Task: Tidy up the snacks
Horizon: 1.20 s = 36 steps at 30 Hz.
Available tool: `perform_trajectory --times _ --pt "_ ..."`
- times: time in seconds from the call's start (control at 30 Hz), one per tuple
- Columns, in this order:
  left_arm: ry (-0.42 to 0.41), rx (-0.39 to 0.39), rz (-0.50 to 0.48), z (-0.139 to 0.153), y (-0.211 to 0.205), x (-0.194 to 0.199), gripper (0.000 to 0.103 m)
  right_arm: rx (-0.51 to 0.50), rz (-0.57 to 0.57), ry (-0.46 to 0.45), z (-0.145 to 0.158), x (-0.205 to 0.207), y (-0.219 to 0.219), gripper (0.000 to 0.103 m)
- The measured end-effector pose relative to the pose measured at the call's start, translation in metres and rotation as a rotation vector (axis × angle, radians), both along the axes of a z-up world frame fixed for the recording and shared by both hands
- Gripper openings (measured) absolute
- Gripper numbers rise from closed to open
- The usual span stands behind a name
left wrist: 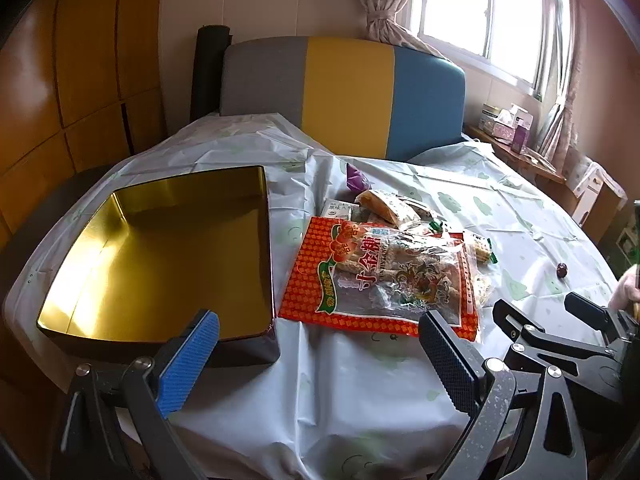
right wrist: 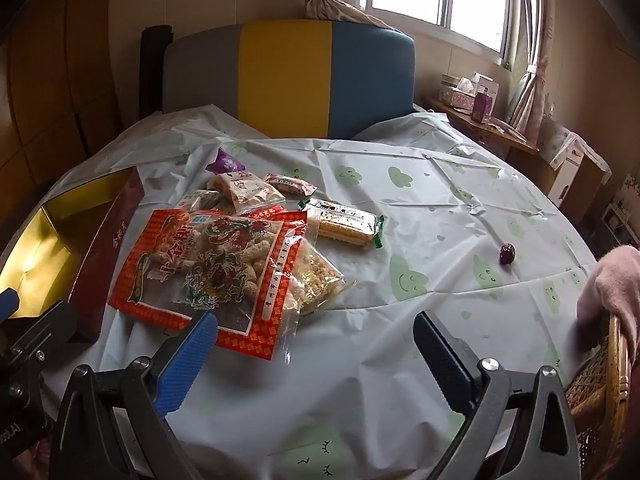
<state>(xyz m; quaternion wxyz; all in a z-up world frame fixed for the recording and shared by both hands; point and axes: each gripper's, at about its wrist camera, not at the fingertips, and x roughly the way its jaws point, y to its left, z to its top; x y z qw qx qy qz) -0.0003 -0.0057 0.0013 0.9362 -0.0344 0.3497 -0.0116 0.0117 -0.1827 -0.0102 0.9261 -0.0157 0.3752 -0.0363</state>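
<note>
An open tin with a gold inside and dark red walls stands empty at the table's left. Right of it lies a heap of snack packets topped by a large red-and-clear bag. A wafer bar in a green-ended wrapper, a purple packet and a small dark sweet lie apart. My left gripper is open above the near table edge, between tin and bag. My right gripper is open over bare cloth, its left finger near the bag's corner.
The round table wears a pale cloth with green cloud prints. A grey, yellow and blue chair back stands at the far side. A wicker chair with pink cloth sits at the right. A shelf with boxes is under the window.
</note>
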Motion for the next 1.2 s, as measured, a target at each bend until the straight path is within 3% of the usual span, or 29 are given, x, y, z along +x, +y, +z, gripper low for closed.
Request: perform_trajectory --times 1.2 --pt "0.020 0.000 -0.024 -0.002 -0.009 0.002 0.100 -0.034 -0.027 -0.028 0.012 0.013 -0.021 0.100"
